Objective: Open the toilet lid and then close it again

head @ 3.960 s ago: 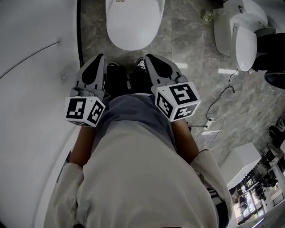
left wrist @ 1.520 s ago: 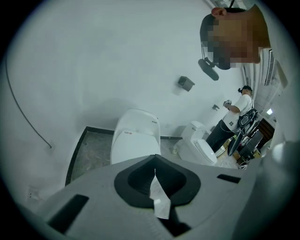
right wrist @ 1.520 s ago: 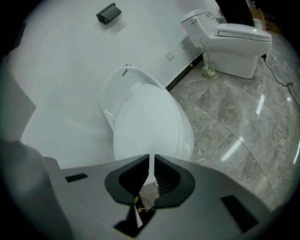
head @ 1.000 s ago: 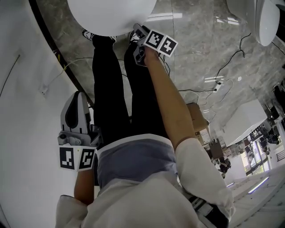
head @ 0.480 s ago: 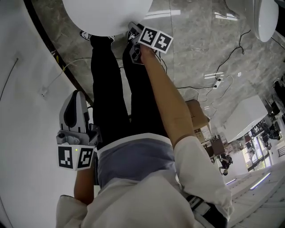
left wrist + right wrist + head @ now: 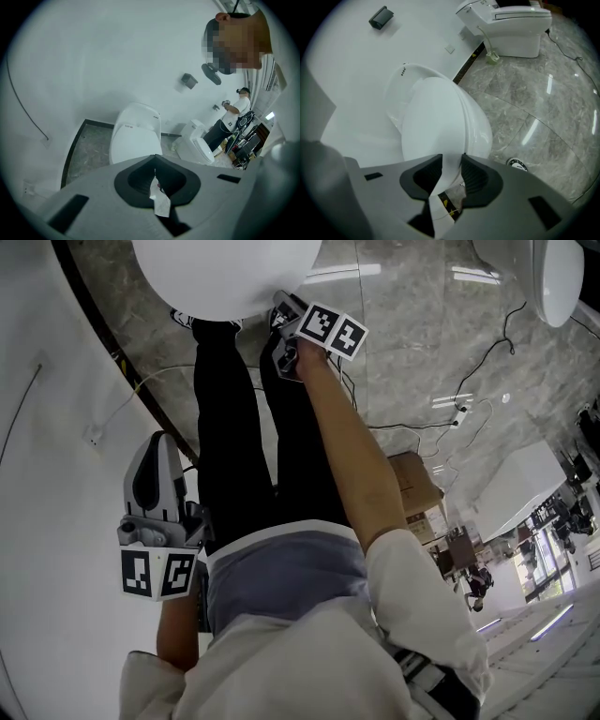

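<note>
The white toilet lid (image 6: 225,268) lies closed at the top of the head view. My right gripper (image 6: 284,307) reaches out to its front edge at arm's length. In the right gripper view, the right gripper (image 6: 451,161) straddles the rim of the lid (image 6: 436,122). Its jaws have just been closing, and both pads now lie against the lid's front edge. My left gripper (image 6: 157,442) hangs back at my left side, well away from the toilet. In the left gripper view, the left gripper (image 6: 155,176) is shut on nothing, with the lid (image 6: 135,143) far ahead.
A second toilet (image 6: 553,277) stands at the far right, with cables (image 6: 469,404) trailing over the marble floor. A cardboard box (image 6: 412,479) sits behind my right arm. A curved white wall (image 6: 47,427) runs along the left. A round floor drain (image 6: 516,164) lies right of the toilet.
Four seconds ago both grippers were held near my body. The right one has since reached the lid's front edge. Over the last second the hands have barely moved.
</note>
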`<state>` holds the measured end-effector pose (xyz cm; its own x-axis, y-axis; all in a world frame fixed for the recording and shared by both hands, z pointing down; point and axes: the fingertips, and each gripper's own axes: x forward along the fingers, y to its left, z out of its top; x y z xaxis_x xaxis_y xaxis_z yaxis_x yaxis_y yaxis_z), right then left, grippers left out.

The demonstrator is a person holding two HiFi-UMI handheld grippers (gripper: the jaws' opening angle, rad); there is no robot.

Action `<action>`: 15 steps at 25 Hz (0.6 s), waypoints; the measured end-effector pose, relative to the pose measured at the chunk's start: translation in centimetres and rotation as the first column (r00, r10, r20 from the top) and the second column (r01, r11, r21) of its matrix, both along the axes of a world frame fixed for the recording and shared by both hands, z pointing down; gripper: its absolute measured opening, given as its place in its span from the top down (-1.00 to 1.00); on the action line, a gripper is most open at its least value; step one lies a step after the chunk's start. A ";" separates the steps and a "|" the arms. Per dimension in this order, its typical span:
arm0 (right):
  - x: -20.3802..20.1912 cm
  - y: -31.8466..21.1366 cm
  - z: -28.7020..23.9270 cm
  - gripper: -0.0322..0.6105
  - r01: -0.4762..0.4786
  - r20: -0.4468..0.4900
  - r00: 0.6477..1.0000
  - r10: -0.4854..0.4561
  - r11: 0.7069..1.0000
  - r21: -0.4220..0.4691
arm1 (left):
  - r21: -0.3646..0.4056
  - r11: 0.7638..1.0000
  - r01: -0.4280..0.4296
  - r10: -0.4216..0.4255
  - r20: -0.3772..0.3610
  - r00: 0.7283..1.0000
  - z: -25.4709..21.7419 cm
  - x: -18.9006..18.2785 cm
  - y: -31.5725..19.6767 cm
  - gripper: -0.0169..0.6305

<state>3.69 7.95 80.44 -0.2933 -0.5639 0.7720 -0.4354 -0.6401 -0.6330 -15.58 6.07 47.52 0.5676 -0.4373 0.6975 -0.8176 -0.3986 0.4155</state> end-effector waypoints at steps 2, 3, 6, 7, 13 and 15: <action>0.1 0.0 -0.5 0.56 -0.019 0.006 1.000 0.019 1.000 0.010 | 0.000 1.000 0.002 -0.002 -0.004 1.000 -0.2 0.0 0.2 0.92; 0.1 0.1 -0.7 0.57 -0.028 0.010 1.000 0.028 1.000 0.014 | 0.000 1.000 0.003 -0.003 -0.006 1.000 -0.3 0.0 0.3 0.92; 0.1 0.2 -1.2 0.59 -0.055 0.023 0.998 0.054 0.998 0.026 | 0.002 1.000 0.003 -0.003 -0.012 1.000 -0.4 0.1 0.5 0.92; 0.1 0.2 -1.2 0.59 -0.065 0.029 0.998 0.064 0.997 0.030 | 0.004 1.000 0.004 -0.003 -0.014 1.000 -0.5 0.1 0.5 0.92; 0.0 0.1 -2.2 0.62 -0.103 0.050 0.994 0.099 0.993 0.066 | 0.017 1.000 0.010 -0.010 -0.033 0.999 -1.0 -0.2 0.2 0.92; 0.0 0.0 -2.7 0.62 -0.102 0.058 0.994 0.097 0.991 0.086 | 0.020 1.000 0.012 -0.011 -0.037 0.999 -1.2 -0.3 0.2 0.92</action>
<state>3.64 7.99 77.73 -0.2723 -0.6581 0.7020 -0.3361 -0.6186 -0.7102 -15.86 6.27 46.31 0.5879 -0.4581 0.6668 -0.8064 -0.3979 0.4375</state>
